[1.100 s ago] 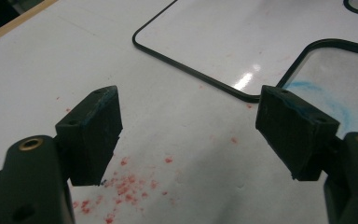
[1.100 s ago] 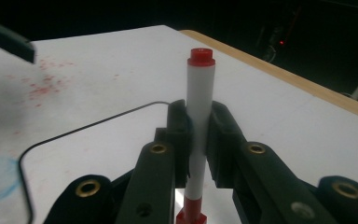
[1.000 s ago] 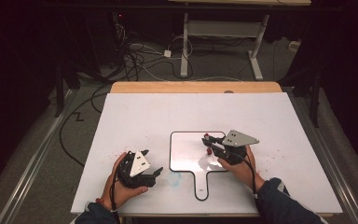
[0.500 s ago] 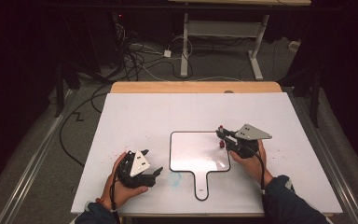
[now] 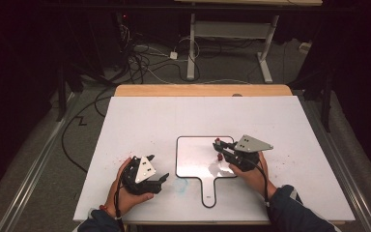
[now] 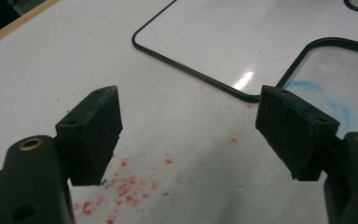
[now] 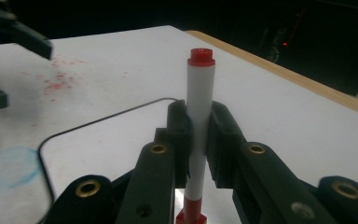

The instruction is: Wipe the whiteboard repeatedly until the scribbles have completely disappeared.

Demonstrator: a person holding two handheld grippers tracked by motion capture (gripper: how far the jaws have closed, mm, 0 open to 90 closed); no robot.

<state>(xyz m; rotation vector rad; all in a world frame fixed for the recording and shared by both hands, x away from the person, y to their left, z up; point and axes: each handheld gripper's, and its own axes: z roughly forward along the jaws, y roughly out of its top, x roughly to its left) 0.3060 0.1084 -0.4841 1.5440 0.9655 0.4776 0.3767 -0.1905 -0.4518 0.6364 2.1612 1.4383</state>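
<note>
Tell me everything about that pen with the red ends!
The marker has a smooth white barrel, plastic by the look, with red at both ends. It stands across the shut jaws of the right gripper, whose black pads squeeze its middle. It is held over the small whiteboard's right side.

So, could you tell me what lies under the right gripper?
The right gripper, shut on a red-capped marker, hangs over the small whiteboard. The board looks blank there; the patch beneath the hand is hidden.
</note>
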